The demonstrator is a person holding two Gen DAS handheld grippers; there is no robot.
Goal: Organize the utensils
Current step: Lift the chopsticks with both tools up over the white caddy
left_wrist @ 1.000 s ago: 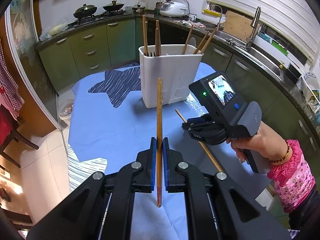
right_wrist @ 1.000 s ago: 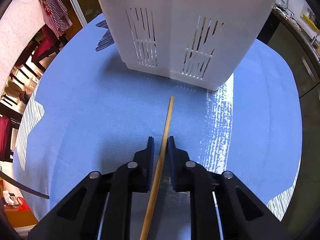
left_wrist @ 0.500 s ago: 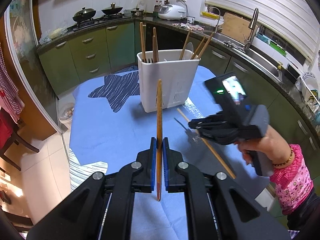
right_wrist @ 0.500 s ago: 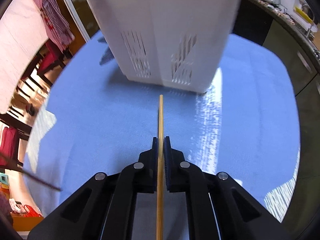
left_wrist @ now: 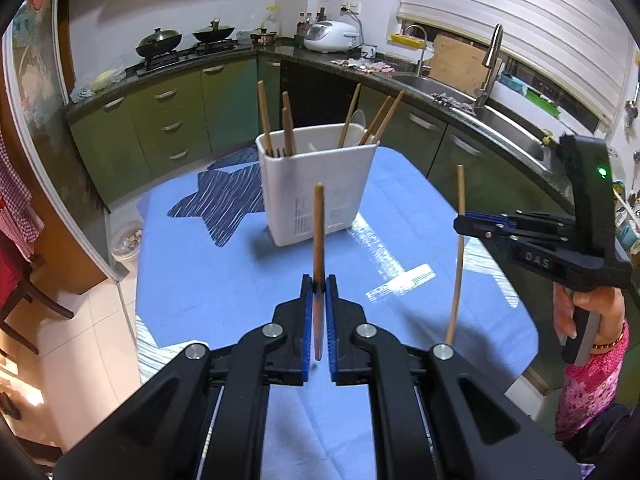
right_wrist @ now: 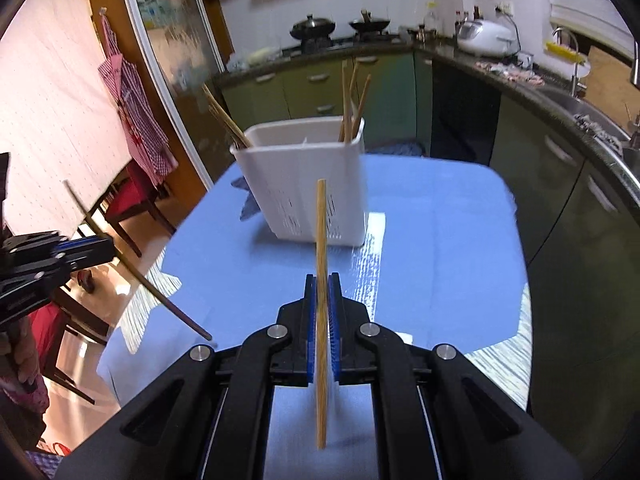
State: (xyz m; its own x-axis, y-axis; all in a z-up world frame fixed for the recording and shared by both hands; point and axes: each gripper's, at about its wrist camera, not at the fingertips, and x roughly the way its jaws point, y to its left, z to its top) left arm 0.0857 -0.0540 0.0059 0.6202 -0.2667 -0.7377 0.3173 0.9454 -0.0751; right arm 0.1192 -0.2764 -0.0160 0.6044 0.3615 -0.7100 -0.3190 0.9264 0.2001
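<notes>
Both claws pinch chopsticks: left gripper (left_wrist: 319,292) dark chopstick (left_wrist: 318,236), right gripper (right_wrist: 322,294) pale chopstick (right_wrist: 321,280). I'd keep them upright over far caddy (left_wrist: 316,188), then lower.

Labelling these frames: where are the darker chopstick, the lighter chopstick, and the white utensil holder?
darker chopstick (left_wrist: 318,232), left wrist view, shaft above the pads.
lighter chopstick (right_wrist: 321,232), right wrist view, shaft above the pads.
white utensil holder (left_wrist: 320,176), left wrist view, front wall.

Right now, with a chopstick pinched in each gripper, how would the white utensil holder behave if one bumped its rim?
The utensil holder looks like thin plastic with slotted walls, so it is probably light. It stands tall on a narrow base, so a push at the rim might tip it. The blue tablecloth beneath may let it slide instead. The chopsticks leaning inside add little weight.
</notes>
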